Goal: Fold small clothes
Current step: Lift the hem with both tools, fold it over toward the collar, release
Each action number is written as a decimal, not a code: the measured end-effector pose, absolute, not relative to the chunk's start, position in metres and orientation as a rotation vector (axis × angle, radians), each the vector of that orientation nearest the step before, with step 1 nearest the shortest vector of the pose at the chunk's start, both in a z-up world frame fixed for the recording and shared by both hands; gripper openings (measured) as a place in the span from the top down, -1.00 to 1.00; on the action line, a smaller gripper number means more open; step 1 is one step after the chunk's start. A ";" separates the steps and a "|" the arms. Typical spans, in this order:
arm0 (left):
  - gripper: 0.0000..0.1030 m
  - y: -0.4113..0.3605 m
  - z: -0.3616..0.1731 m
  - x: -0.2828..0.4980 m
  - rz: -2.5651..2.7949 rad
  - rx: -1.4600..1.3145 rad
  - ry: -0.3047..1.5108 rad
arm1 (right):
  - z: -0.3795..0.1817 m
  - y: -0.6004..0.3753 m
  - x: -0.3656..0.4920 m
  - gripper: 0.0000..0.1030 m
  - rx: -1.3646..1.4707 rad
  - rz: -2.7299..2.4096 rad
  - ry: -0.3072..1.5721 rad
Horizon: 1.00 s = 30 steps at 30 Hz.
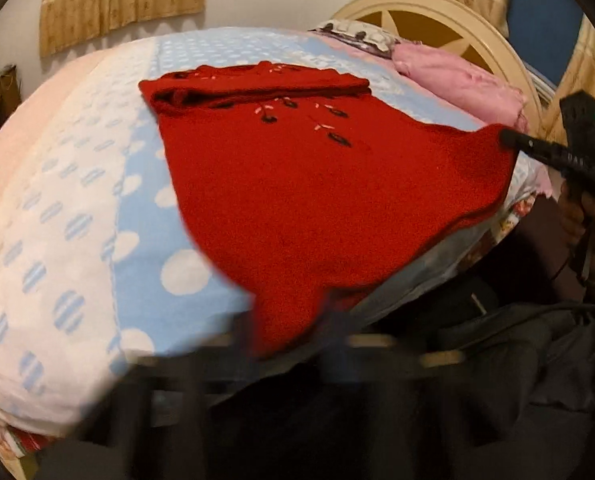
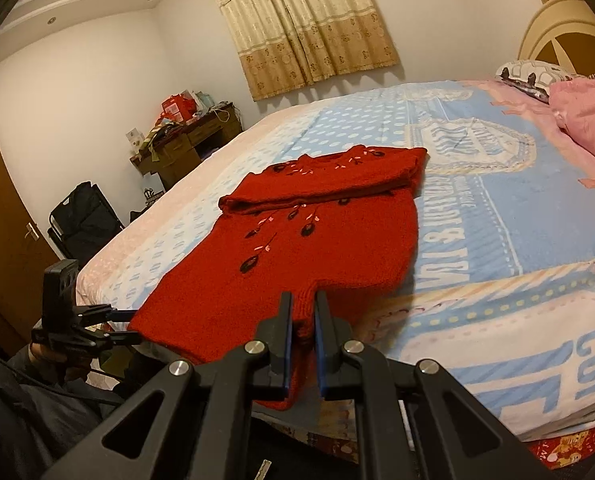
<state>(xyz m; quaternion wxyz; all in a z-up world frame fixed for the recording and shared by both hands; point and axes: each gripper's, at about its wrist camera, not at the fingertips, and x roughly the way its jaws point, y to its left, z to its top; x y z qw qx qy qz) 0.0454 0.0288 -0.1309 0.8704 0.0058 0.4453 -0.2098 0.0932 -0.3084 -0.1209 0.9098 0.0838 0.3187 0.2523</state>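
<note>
My right claw [image 2: 302,320] pinches the near hem corner of the red knitted sweater with dark embroidered flowers [image 2: 297,248], and my left claw [image 2: 131,325] is pressed onto the other hem corner. The sweater lies flat on the bed with the blue-and-white dotted blanket [image 2: 477,216]. Farther off, its sleeves are already folded across the chest; I judge the bottom-to-top fold remains.

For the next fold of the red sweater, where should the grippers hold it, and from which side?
At the two bottom hem corners, coming in from the near bed edge. The red sweater lies flat with its sleeves already folded across the chest, hem nearest the person. The right gripper and left gripper each appear to pinch a corner there, which suits lifting the hem toward the collar.
</note>
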 end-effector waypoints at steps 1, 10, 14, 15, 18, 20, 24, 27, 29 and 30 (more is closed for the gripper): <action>0.76 0.033 -0.127 0.046 -0.434 -0.014 0.910 | -0.121 -0.309 0.093 0.84 0.176 0.520 0.657; 0.76 0.059 -0.049 0.076 -0.464 -0.087 0.652 | -0.096 -0.319 0.110 0.84 0.216 0.545 0.585; 0.76 0.065 -0.036 0.115 -0.513 -0.188 0.654 | -0.077 -0.324 0.136 0.84 0.250 0.547 0.540; 0.76 0.065 -0.035 0.121 -0.524 -0.209 0.657 | -0.074 -0.326 0.143 0.84 0.268 0.549 0.534; 0.76 0.063 -0.031 0.150 -0.539 -0.254 0.655 | -0.063 -0.329 0.164 0.84 0.300 0.554 0.524; 0.76 0.065 -0.028 0.166 -0.535 -0.282 0.656 | -0.055 -0.329 0.179 0.84 0.301 0.545 0.520; 0.76 0.074 -0.019 0.199 -0.539 -0.342 0.638 | -0.041 -0.331 0.214 0.84 0.321 0.547 0.518; 0.76 0.080 -0.015 0.223 -0.535 -0.366 0.633 | -0.033 -0.332 0.237 0.84 0.331 0.550 0.522; 0.76 0.084 -0.012 0.243 -0.518 -0.369 0.627 | -0.027 -0.329 0.257 0.84 0.330 0.552 0.526; 0.76 0.085 -0.011 0.251 -0.514 -0.372 0.624 | -0.024 -0.328 0.267 0.84 0.330 0.554 0.528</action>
